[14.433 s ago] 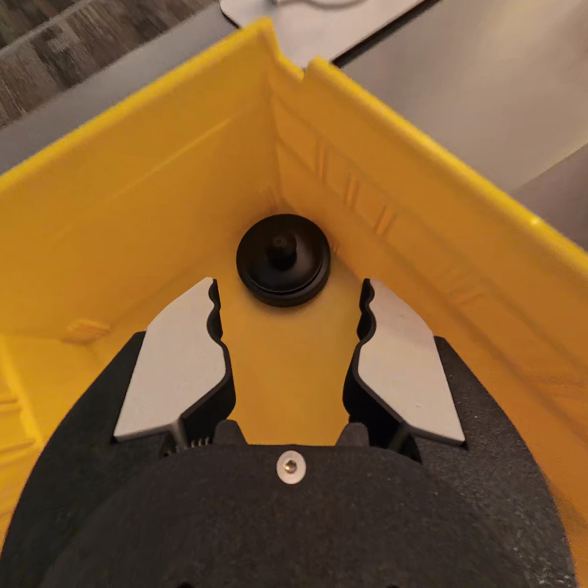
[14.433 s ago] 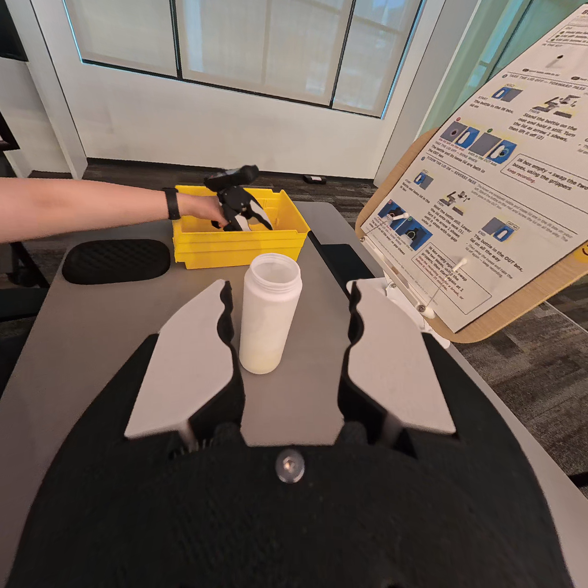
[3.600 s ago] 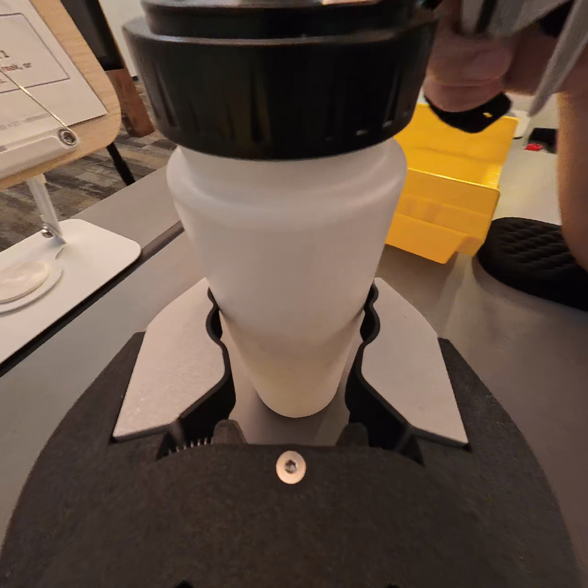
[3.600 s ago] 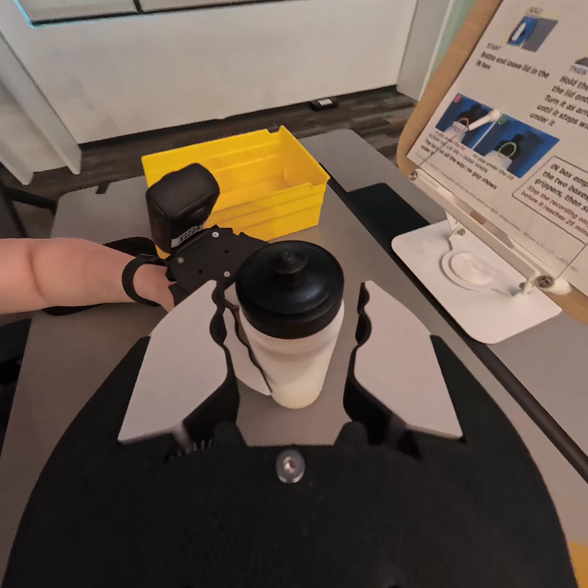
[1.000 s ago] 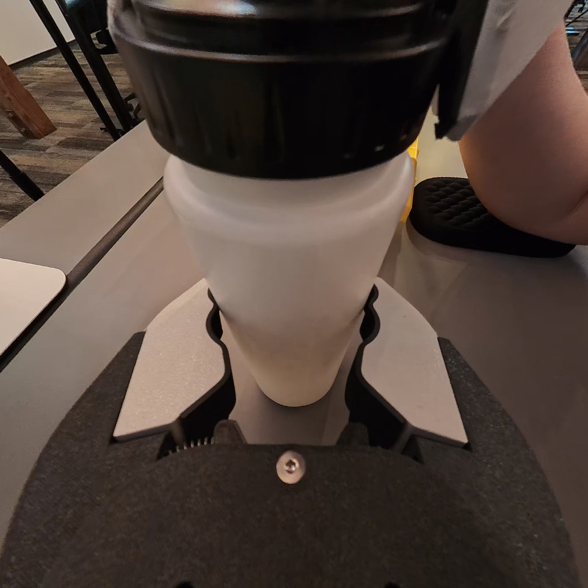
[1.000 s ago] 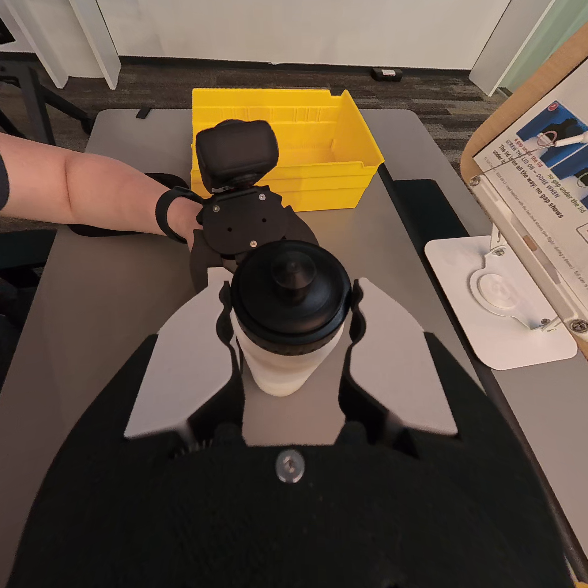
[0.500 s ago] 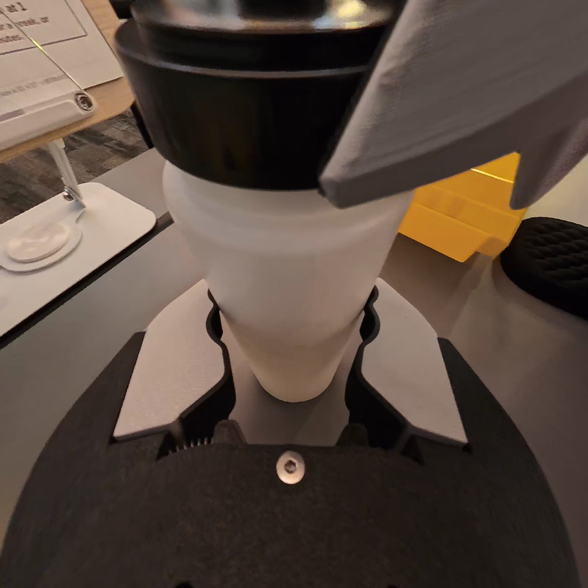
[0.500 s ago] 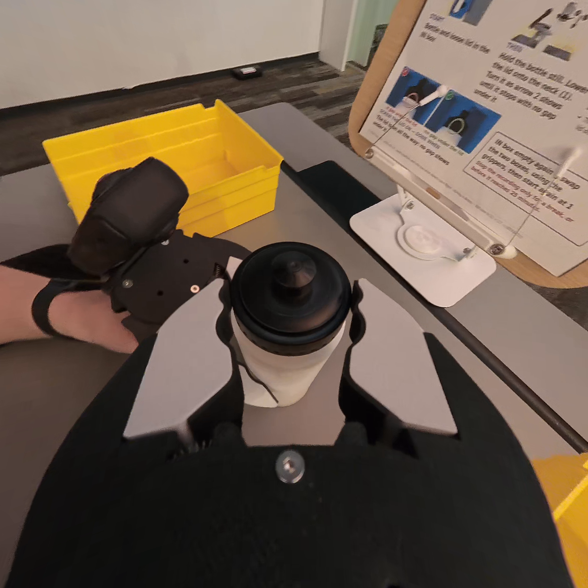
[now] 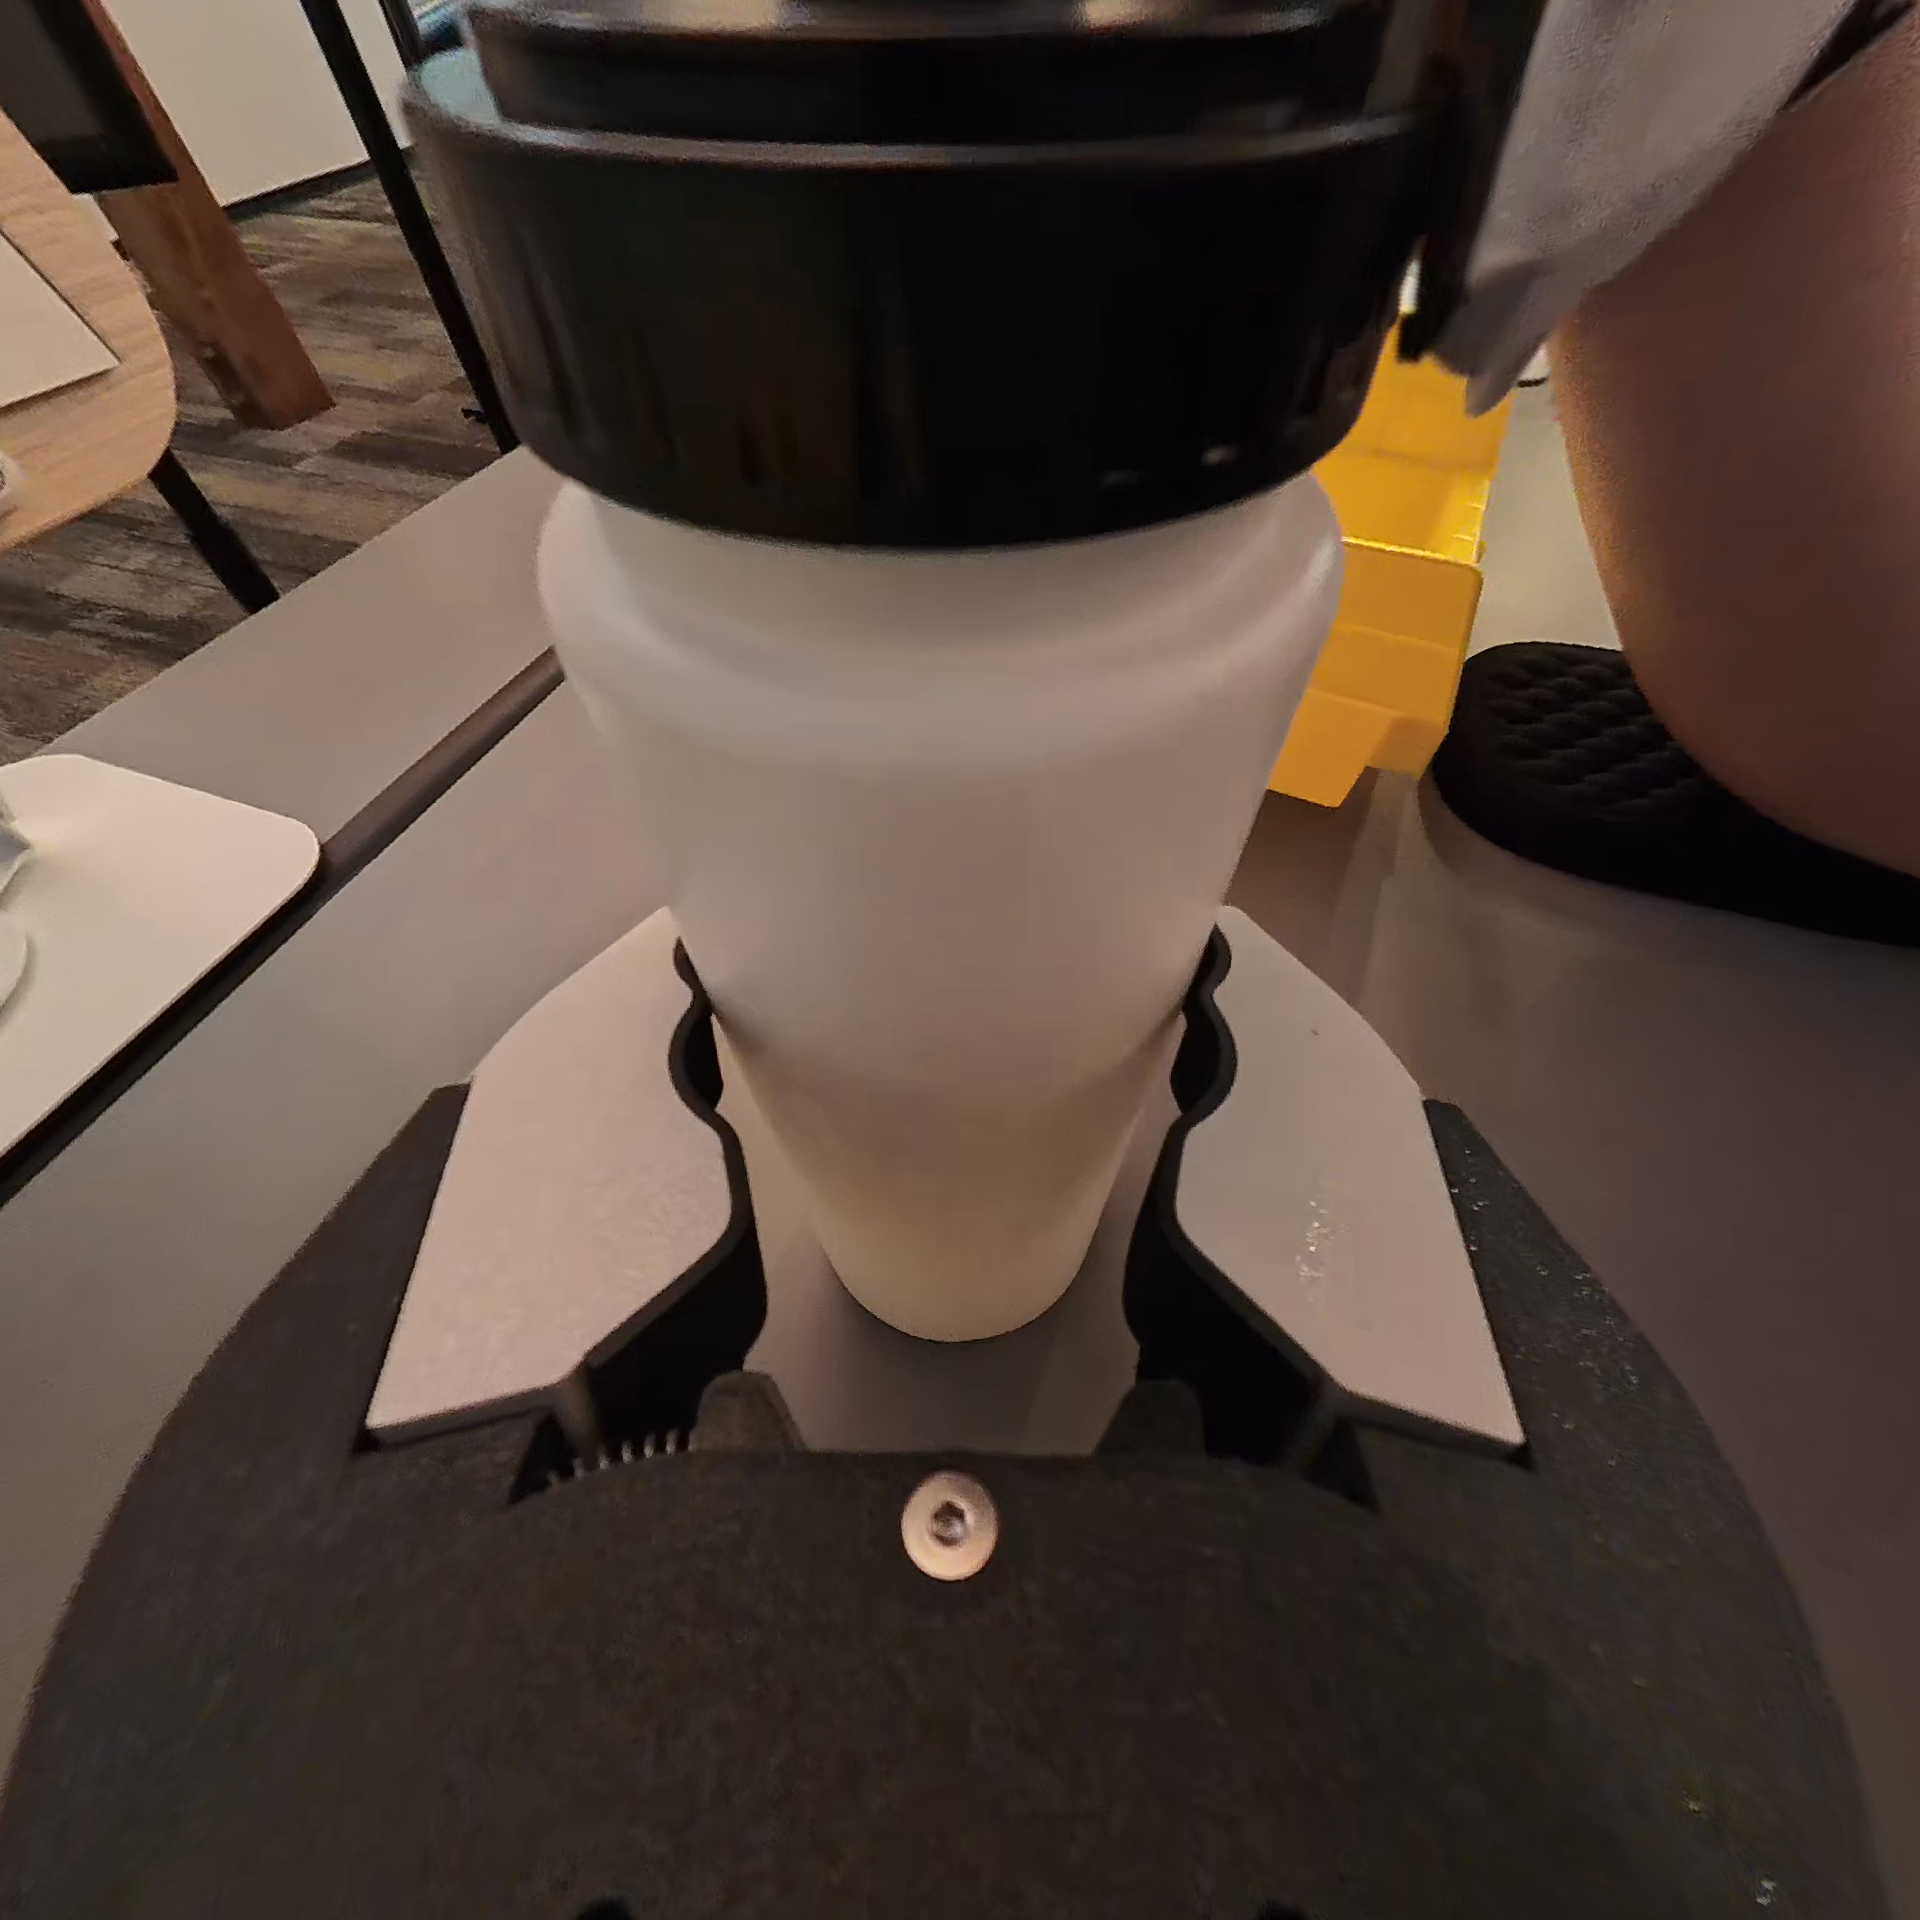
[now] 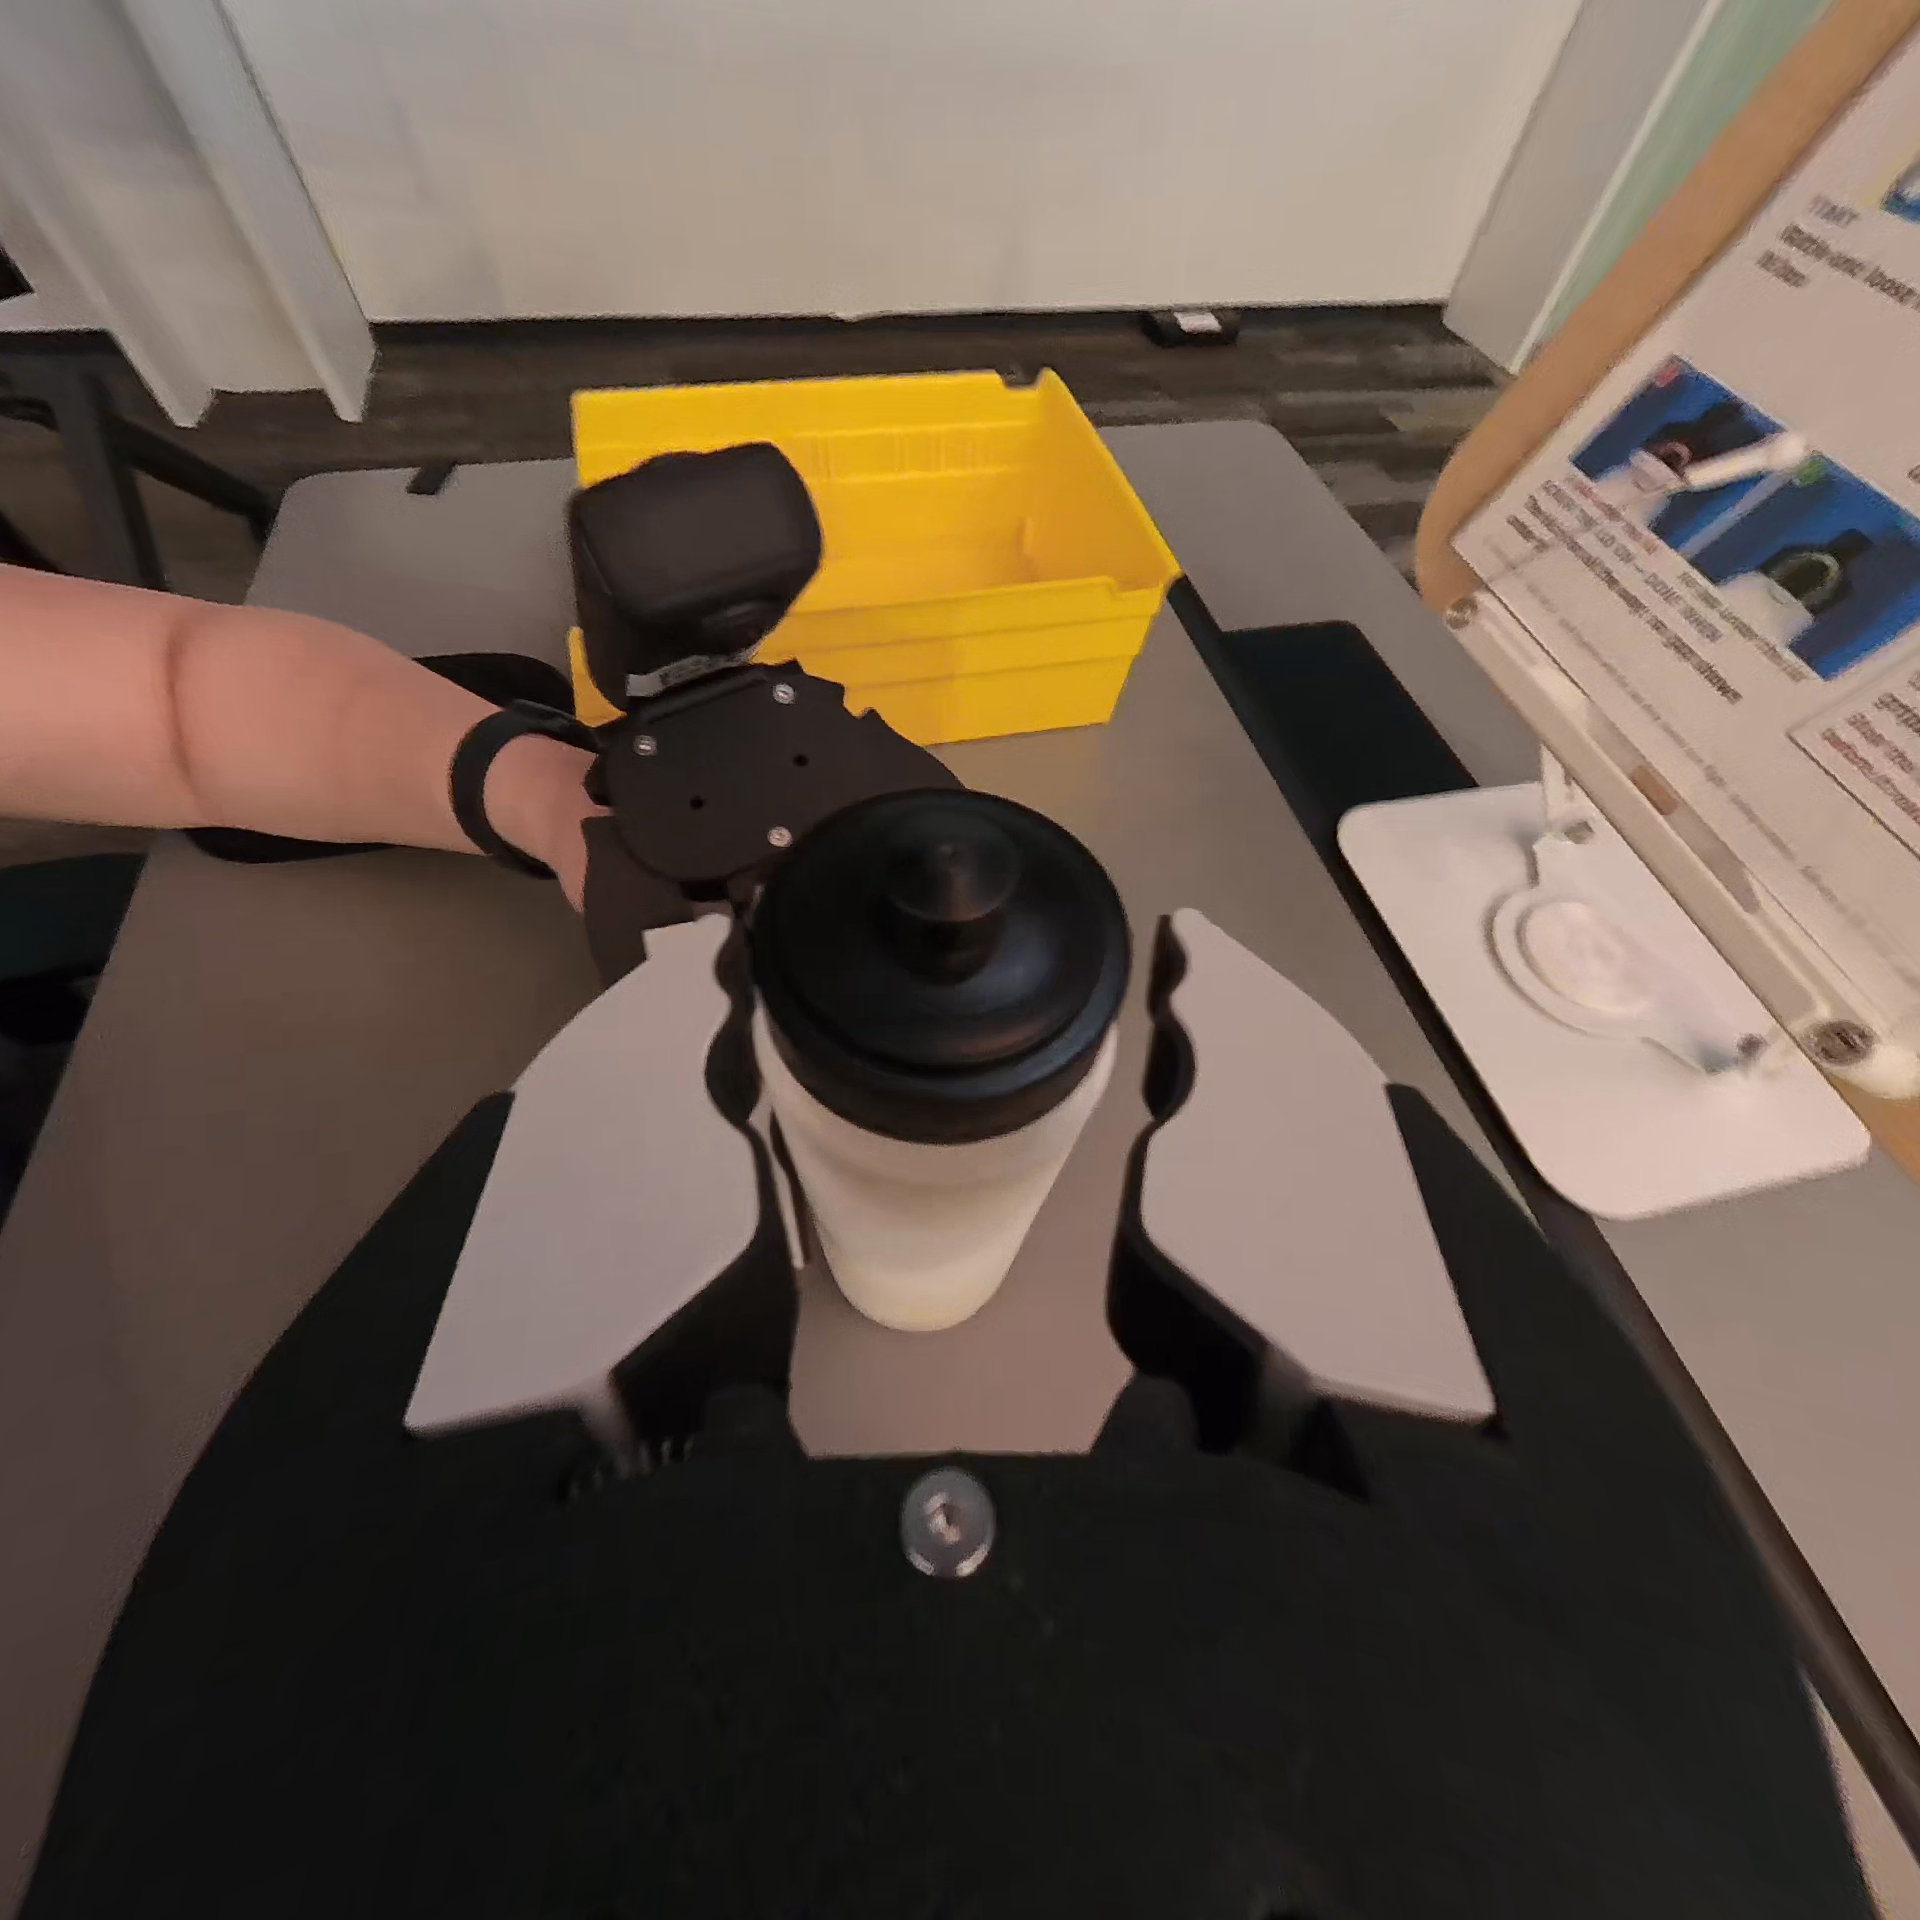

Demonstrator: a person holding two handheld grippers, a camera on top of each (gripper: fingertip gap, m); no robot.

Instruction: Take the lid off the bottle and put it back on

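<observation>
The white bottle (image 9: 940, 894) is seen standing upright on the grey table (image 9: 1621, 1049), and it is clamped low on its body by the left gripper (image 9: 948, 1049), both fingers pressed against its sides. From the left wrist view the black lid (image 9: 935, 312) is shown from the side, seated on the bottle's neck, its ribbed skirt filling the top of the picture; the lid's top cannot be seen here. That top is given by the right wrist view, looking down: the lid (image 10: 940, 977) with its round knob is shown between the fingers of the right gripper (image 10: 945, 1023), which are parted wide around it, the left finger (image 10: 634, 1174) close against the lid's edge and a clear gap left at the right finger; nothing is gripped. In this view the left gripper (image 10: 717, 769) is also caught from outside, held by a hand (image 10: 530, 821) with a black wrist strap, coming in from the left. A yellow bin (image 10: 966, 582) is seen at the far end of the table, and an instruction board (image 10: 1704, 499) on a white stand at the right. A black pad (image 9: 1662, 769) is shown on the table only in the left wrist view, near the bin (image 9: 1392, 623).
</observation>
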